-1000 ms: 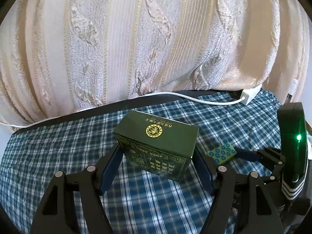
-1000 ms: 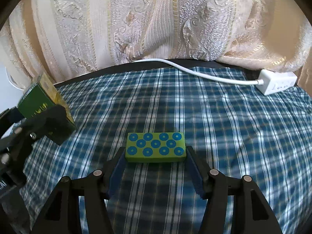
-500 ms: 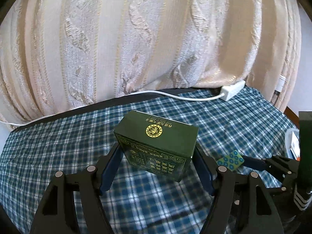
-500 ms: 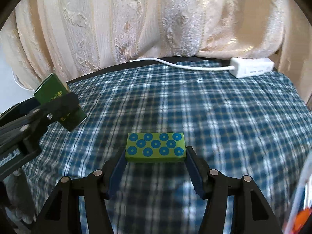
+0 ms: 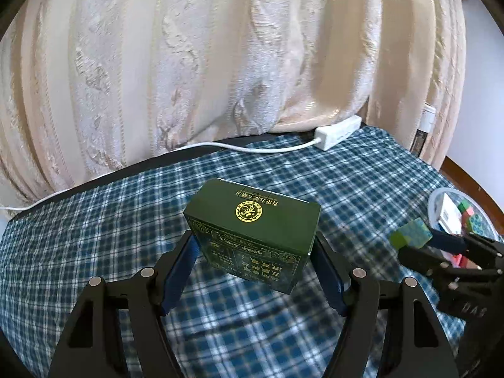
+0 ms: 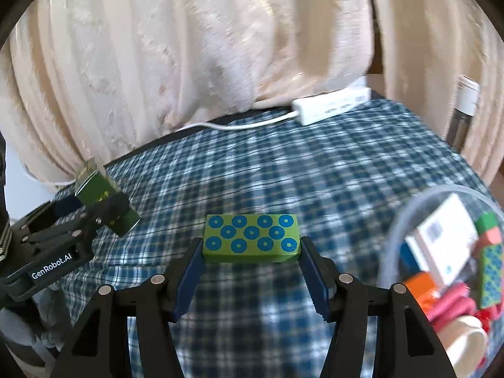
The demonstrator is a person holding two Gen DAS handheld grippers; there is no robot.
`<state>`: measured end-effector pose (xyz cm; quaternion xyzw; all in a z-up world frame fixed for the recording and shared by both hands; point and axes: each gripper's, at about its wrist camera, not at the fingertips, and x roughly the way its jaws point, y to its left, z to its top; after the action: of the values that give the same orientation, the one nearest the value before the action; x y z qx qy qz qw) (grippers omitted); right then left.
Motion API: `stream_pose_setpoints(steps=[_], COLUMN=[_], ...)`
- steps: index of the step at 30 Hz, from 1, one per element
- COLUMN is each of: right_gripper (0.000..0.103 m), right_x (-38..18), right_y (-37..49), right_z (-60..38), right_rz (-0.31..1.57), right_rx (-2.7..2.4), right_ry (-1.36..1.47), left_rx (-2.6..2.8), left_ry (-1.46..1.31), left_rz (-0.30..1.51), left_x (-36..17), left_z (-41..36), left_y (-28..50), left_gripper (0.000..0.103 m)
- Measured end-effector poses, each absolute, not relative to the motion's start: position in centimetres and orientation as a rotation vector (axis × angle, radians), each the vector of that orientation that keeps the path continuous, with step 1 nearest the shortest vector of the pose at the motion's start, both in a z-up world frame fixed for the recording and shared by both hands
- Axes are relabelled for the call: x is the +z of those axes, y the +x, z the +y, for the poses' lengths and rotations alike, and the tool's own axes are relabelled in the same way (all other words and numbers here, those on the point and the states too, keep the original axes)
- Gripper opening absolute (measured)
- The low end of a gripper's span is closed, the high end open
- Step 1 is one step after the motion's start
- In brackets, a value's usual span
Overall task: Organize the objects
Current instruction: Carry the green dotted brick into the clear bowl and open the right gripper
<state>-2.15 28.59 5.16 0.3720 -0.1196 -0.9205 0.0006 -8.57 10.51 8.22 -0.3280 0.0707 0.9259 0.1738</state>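
1. I see one cream brocade curtain (image 5: 220,63) hanging behind the work surface.
2. I see one blue plaid cloth (image 5: 94,226) covering the surface; both held items hang above it.
3. I see one clear container (image 6: 409,208) at the right edge. It holds several items: a white box, orange and red pieces, and a dotted green block. I cannot count them exactly.
4. I see one white power strip (image 6: 330,104) with one white cable (image 5: 220,146), lying at the far edge beside the curtain.
5. I hold one dark green box (image 5: 252,233) with a gold emblem. The left gripper (image 5: 255,271) is clamped on its two sides; the box is lifted clear of the cloth and sits tilted between the blue pads.
6. I hold one green block (image 6: 251,237) bearing eleven blue dots. The right gripper (image 6: 252,271) is clamped on its short ends, just left of the container.
7. Pose: both grippers point downward and forward, side by side, the left one visible at the left edge of the right wrist view.
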Motion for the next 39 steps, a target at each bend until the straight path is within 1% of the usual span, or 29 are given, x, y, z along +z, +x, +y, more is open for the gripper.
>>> stream_pose_setpoints(steps=[13, 22, 34, 39], right_gripper=[0.063, 0.063, 0.063, 0.063], right_x=[6.1, 5.9, 5.6, 5.5], right_y=[2.9, 5.3, 7.5, 8.2], right_z=[35.6, 39.3, 42.9, 43.7], right_rz=[-0.510, -0.568, -0.600, -0.579], right_rx=[-3.040, -3.112, -3.192, -3.221], right_ry=[1.113, 1.107, 1.097, 1.093], left_rx=[2.575, 2.532, 2.473, 2.436], left_ry=[-0.903, -0.882, -0.828, -0.816], left_rz=[0.273, 0.329, 0.418, 0.447], left_x=[8.8, 9.0, 9.3, 9.1], left_z=[15.1, 18.7, 23.5, 25.6], left_y=[-6.3, -4.9, -3.0, -2.2], left_gripper=[0.072, 0.072, 0.072, 0.072])
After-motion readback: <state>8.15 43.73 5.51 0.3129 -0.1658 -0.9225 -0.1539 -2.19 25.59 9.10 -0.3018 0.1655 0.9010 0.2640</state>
